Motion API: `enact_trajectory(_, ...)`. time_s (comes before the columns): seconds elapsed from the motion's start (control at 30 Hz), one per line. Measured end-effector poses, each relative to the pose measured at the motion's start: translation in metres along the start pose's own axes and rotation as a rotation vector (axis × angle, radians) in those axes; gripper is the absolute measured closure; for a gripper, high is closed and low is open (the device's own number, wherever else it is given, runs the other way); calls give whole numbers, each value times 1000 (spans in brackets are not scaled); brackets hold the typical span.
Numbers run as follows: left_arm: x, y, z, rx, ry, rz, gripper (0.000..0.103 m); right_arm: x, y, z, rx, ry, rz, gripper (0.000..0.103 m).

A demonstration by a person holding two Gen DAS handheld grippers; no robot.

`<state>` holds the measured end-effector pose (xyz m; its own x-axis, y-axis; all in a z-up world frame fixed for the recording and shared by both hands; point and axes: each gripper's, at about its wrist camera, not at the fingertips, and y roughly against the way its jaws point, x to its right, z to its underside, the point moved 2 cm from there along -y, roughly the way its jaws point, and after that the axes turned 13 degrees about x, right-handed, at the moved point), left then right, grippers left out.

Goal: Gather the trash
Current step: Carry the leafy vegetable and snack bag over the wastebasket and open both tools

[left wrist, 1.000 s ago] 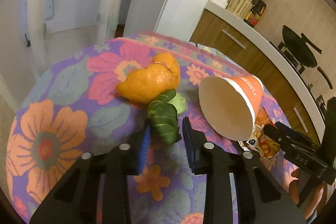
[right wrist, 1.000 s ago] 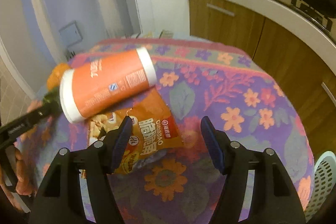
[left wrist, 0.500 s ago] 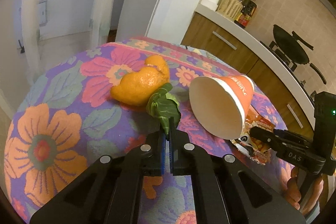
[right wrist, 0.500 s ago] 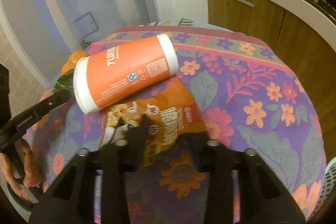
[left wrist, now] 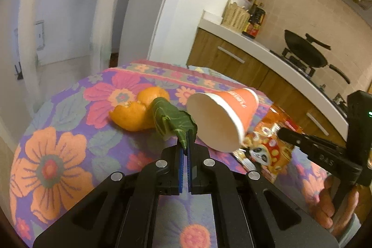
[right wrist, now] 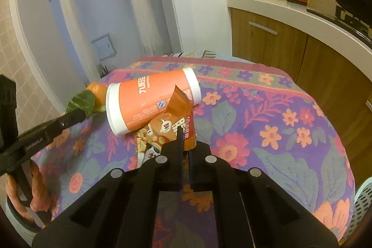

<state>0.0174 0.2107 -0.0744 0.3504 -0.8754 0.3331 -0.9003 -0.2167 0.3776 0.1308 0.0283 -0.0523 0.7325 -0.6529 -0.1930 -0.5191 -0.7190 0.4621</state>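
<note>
Currently, five items on a table (left wrist: 55,155) covered by a floral cloth in purple, pink and orange.

1. Left claw (left wrist: 185,143): pressed together, pinching the near end of a green leaf (left wrist: 172,120). The leaf appears raised off the cloth, though the view is too low to be sure. It shows again at the left edge of the right wrist view (right wrist: 81,100).
2. Orange peel (left wrist: 137,112): lying on the cloth just behind the leaf and touching it.
3. Paper cup (left wrist: 223,115), orange with white rims: on its side, open mouth toward the left claw, just beside the leaf. In the right wrist view (right wrist: 151,100) its printed side faces the camera.
4. Right claw (right wrist: 184,140): pinched shut on the lower edge of an orange snack wrapper (right wrist: 172,127), which bends upward, one corner standing in front of the cup. The left wrist view shows the wrapper (left wrist: 267,143) beside the cup, with a panda print.
5. Perforated pale basket (right wrist: 362,203): at the lower right edge, beyond the table rim.
</note>
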Motion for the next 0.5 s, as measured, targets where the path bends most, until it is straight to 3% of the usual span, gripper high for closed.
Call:
enact_trajectory(0.17, 4, 26, 7, -1, 99, 130, 103, 10, 17, 3, 26, -56, -7, 103)
enact_trajectory(0.5, 46, 60, 13, 5, 61, 256, 103, 31, 85, 21, 108, -119, 4, 103)
